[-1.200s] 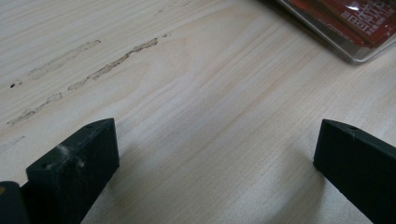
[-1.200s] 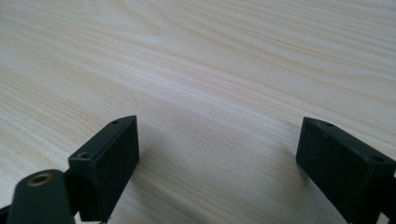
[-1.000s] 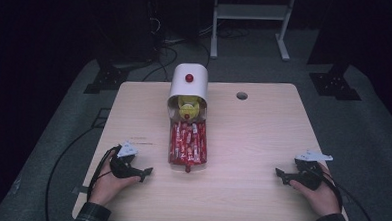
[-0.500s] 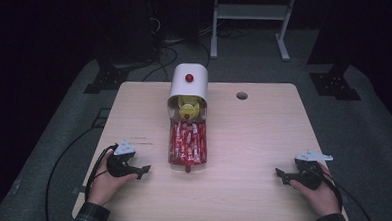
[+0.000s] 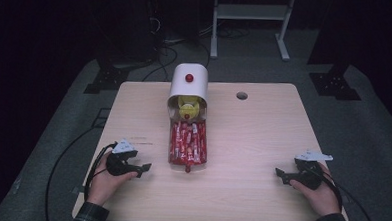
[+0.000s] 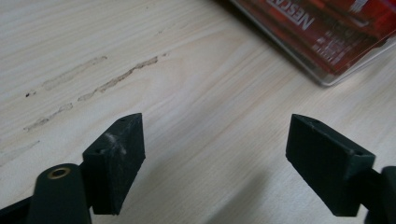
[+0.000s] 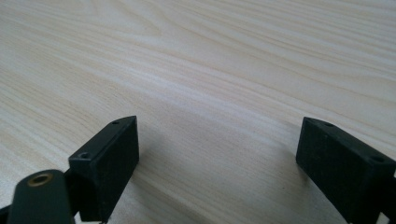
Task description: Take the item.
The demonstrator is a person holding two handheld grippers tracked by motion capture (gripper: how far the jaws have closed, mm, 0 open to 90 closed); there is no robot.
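A clear tray [image 5: 171,160] of red sachets [image 5: 187,140] lies mid-table, running out from under a white domed container [image 5: 187,82] with a red knob and a yellow thing [image 5: 188,109] inside. My left gripper [image 5: 145,169] rests at the front left, pointing right toward the tray. Its jaws have just been closing but still stand apart, with bare wood between them [image 6: 215,158]. The tray's corner [image 6: 327,78] and the sachets [image 6: 322,32] show ahead of it. At the front right my right gripper [image 5: 280,175] is open over bare wood [image 7: 217,161].
The light wooden table [image 5: 253,138] has a small round hole [image 5: 241,96] near its far edge. Cables trail from both grippers off the table's sides. Dark floor, stand feet and a white frame lie beyond the table.
The left hand has shifted a little with its gripper. The right hand and the tray have kept still.
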